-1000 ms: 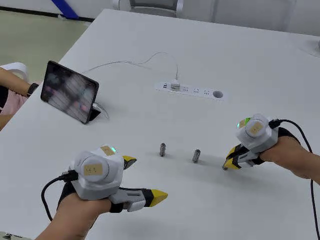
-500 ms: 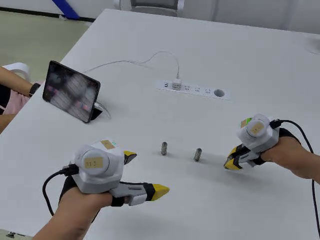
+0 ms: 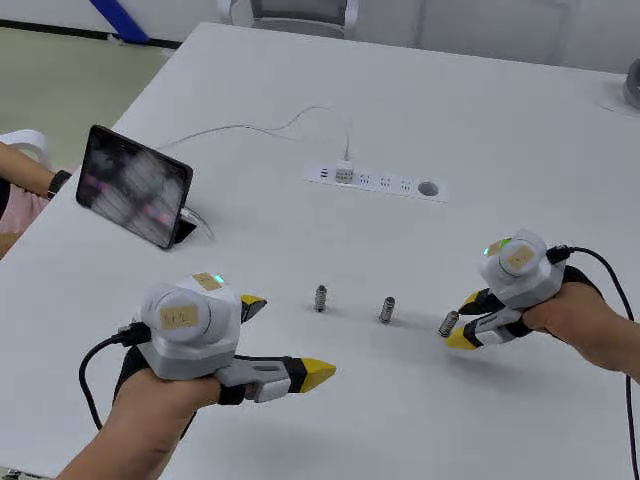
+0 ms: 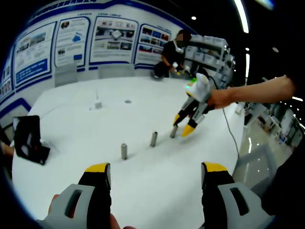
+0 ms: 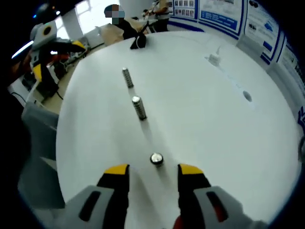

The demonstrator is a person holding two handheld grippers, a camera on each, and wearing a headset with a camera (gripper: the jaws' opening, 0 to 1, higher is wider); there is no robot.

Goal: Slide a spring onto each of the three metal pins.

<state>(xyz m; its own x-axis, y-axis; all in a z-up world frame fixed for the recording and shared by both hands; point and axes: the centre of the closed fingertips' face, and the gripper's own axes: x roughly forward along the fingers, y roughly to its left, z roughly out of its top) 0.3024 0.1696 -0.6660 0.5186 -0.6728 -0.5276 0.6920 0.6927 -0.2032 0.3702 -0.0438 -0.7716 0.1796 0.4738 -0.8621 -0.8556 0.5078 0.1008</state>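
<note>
The left hand-held gripper point(image 4: 156, 168) and right hand-held gripper point(image 5: 154, 170) gape empty; draw the right straight back, jaws clear of the nearest pin point(image 5: 156, 159).

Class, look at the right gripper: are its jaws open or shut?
Open. The right gripper shows its yellow tips standing apart in its own view, with a pin just ahead of the gap.

A big white table point(image 3: 500, 120) stands on a pale green floor point(image 3: 60, 80). A grey chair point(image 3: 290, 10) sits at its far end. Posters point(image 4: 114, 33) hang on the wall, and long lights point(image 4: 242, 14) shine above.
</note>
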